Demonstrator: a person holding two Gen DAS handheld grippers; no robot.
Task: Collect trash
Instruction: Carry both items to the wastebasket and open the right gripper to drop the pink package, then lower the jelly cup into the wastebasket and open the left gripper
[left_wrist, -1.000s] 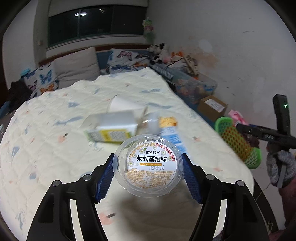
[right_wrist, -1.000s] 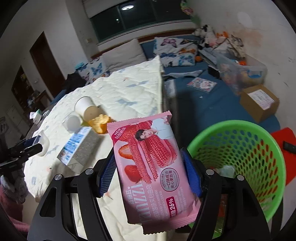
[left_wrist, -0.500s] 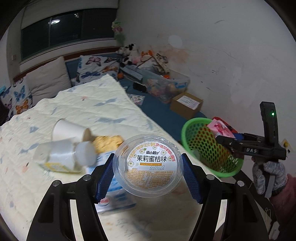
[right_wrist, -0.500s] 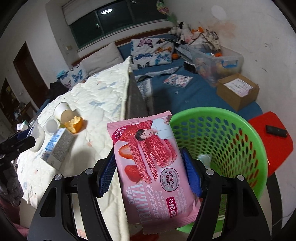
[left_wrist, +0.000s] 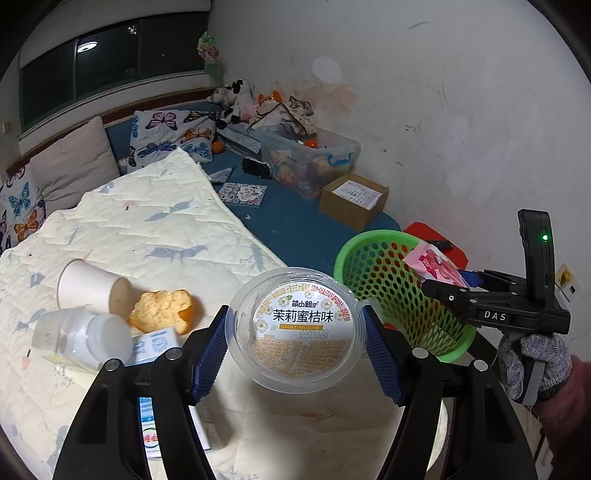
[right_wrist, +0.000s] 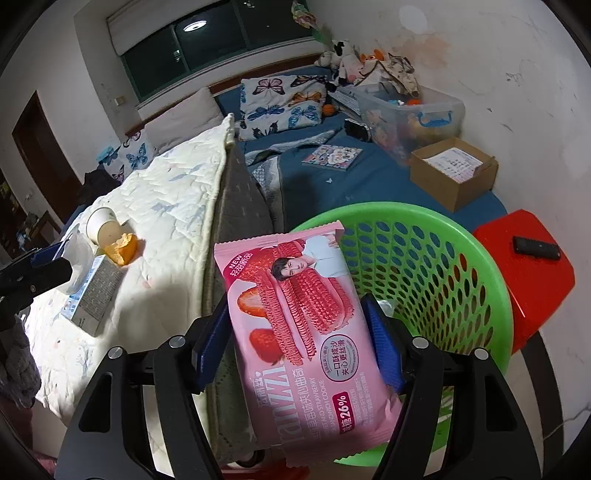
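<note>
both tongs loaded beside the green basket

left tongs (left_wrist: 295, 343): blue pads pressed against the two sides of a clear plastic tub (left_wrist: 298, 330), round, with a white and orange printed lid facing the camera. the tub hangs above the near edge of the bed quilt (left_wrist: 147, 229).

right tongs (right_wrist: 297, 341): closed on a pink cookie packet (right_wrist: 301, 325), gripped across its width, printed face up, strawberries and wafer rolls on it. the packet's far end reaches over the near rim of the green basket (right_wrist: 424, 258); its near end hangs below the pads. in the left wrist view the same packet (left_wrist: 434, 264) shows over the basket's (left_wrist: 388, 288) right rim, with the right tongs (left_wrist: 439, 286) held by a hand in a grey knit glove (left_wrist: 532, 362).

still on the quilt, in a loose cluster near its front corner:
- white paper cup (left_wrist: 92, 286), lying on its side, mouth toward the camera
- orange piece of bread or peel (left_wrist: 162, 310), touching the cup's mouth; cannot tell which it is
- translucent plastic cup (left_wrist: 81, 336), on its side, just in front of the paper cup
- blue and white carton (right_wrist: 94, 295), lying flat, partly behind the left tongs' finger in the left wrist view

the basket stands on the floor by the bed's corner, next to a red stool (right_wrist: 524, 273) that carries a black remote (right_wrist: 535, 248). something pale lies in the basket bottom; too hidden to name.
</note>
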